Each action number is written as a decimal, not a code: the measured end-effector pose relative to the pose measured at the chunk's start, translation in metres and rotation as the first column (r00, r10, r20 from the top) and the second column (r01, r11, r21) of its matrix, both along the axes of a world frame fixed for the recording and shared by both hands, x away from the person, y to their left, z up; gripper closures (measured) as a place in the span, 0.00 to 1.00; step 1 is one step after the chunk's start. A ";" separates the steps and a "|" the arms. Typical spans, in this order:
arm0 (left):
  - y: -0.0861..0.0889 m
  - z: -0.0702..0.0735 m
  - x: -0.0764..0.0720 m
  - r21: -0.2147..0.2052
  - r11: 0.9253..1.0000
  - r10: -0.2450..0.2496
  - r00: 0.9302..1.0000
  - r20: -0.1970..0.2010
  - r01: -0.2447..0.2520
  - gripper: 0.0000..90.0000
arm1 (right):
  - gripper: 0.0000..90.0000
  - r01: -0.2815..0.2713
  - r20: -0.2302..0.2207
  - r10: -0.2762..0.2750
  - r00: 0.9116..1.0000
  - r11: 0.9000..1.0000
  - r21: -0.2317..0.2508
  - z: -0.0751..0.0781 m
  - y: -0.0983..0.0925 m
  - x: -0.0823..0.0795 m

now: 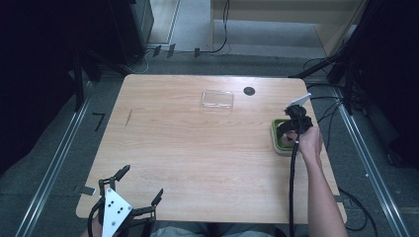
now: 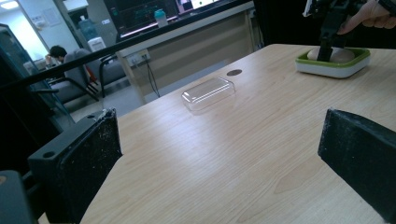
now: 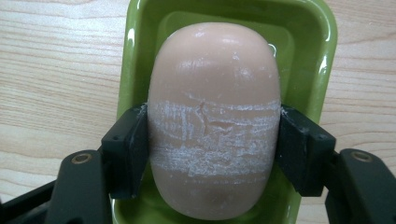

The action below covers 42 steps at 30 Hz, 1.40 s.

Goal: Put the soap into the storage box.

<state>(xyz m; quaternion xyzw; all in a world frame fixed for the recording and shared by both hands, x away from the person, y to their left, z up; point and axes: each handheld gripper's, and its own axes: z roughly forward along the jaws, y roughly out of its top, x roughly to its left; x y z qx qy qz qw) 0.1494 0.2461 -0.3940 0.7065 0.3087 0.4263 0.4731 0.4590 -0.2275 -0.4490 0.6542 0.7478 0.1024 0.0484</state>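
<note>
A pale pink bar of soap (image 3: 215, 116) lies in a green soap dish (image 3: 322, 56) at the table's right edge. My right gripper (image 3: 214, 144) points down into the dish, both pads pressed against the soap's sides. The high view shows that gripper (image 1: 291, 129) over the dish (image 1: 275, 134), held by a hand. The left gripper view has the dish (image 2: 332, 66) far off at upper right. My left gripper (image 1: 141, 185) rests at the table's near left corner, jaws wide apart with nothing between them; in its own view the gripper (image 2: 219, 154) frames bare wood.
A clear plastic lid (image 1: 217, 98) lies upside down at the far middle of the wooden table (image 1: 197, 148); it shows also as a lid (image 2: 208, 92) in the left gripper view. A dark round hole (image 1: 249, 91) sits beside it. Cables run on the floor.
</note>
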 end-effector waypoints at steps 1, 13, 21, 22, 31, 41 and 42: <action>0.000 0.000 0.000 0.000 1.000 0.000 1.000 0.000 0.000 0.00 | 0.37 0.007 -0.002 -0.007 1.000 1.000 0.001 0.000 0.000 0.000; 0.000 0.000 0.000 -0.001 1.000 -0.001 1.000 -0.001 0.001 0.00 | 0.37 0.030 -0.001 -0.030 1.000 0.999 -0.014 -0.002 0.001 0.001; 0.000 0.000 0.000 -0.002 1.000 -0.001 1.000 -0.001 0.001 0.00 | 0.37 0.026 -0.006 -0.026 1.000 1.000 -0.017 -0.001 0.001 0.001; 0.000 0.000 0.000 0.000 1.000 0.000 1.000 -0.001 0.000 0.00 | 0.37 0.022 -0.005 -0.022 1.000 1.000 -0.018 -0.001 0.001 0.001; -0.001 0.000 0.000 0.001 1.000 -0.005 1.000 0.002 0.005 0.00 | 0.29 -0.017 0.013 0.018 1.000 0.999 -0.041 0.014 0.002 -0.004; -0.002 0.000 0.001 0.006 1.000 -0.006 1.000 0.001 0.006 0.00 | 0.16 -0.117 0.009 0.117 0.993 0.993 -0.021 0.034 0.005 -0.021; -0.002 0.000 0.001 0.005 1.000 -0.007 1.000 0.002 0.006 0.00 | 0.16 -0.125 0.010 0.125 0.992 0.992 -0.021 0.035 0.006 -0.022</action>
